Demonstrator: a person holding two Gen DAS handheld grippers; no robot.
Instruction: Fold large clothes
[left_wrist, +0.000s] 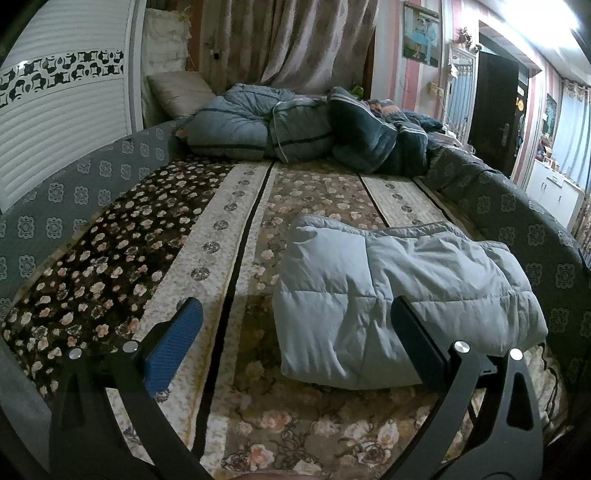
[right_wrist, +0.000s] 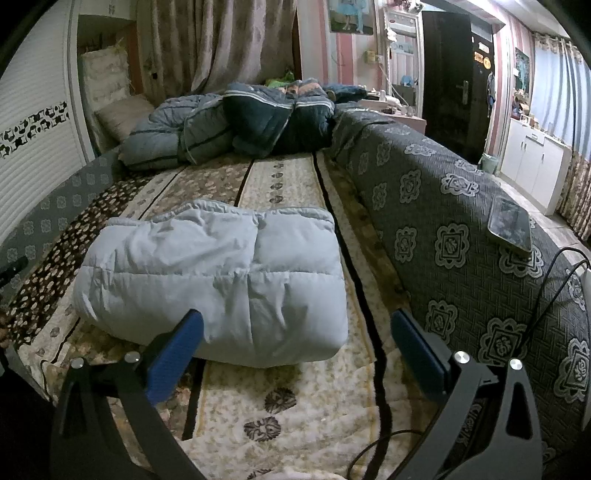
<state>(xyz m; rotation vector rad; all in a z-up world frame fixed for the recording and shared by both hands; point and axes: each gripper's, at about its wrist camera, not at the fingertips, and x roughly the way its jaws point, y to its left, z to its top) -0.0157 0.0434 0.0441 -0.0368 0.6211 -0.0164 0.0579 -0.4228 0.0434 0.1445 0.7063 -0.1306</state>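
One folded pale-blue jacket (right_wrist: 210, 280) on floral bedspread (right_wrist: 295, 387); left gripper (left_wrist: 295, 332) spread, right gripper (right_wrist: 295, 332) spread, both empty

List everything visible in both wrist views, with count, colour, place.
padded jacket: 1, pale blue, folded, lying on the bed cover near both grippers
bed cover: 1, floral, brown and cream stripes, under the jacket
duvets: a heap, grey-blue and dark teal, far end of the bed
pillow: 1, beige, far left corner
grey patterned cover: 1, draped along the bed's raised sides
phone: 1, dark screen, on the grey cover at right
curtain: 1, beige, behind the bed
door: 1, dark, right rear
left gripper: jaws open, holding nothing
right gripper: jaws open, holding nothing
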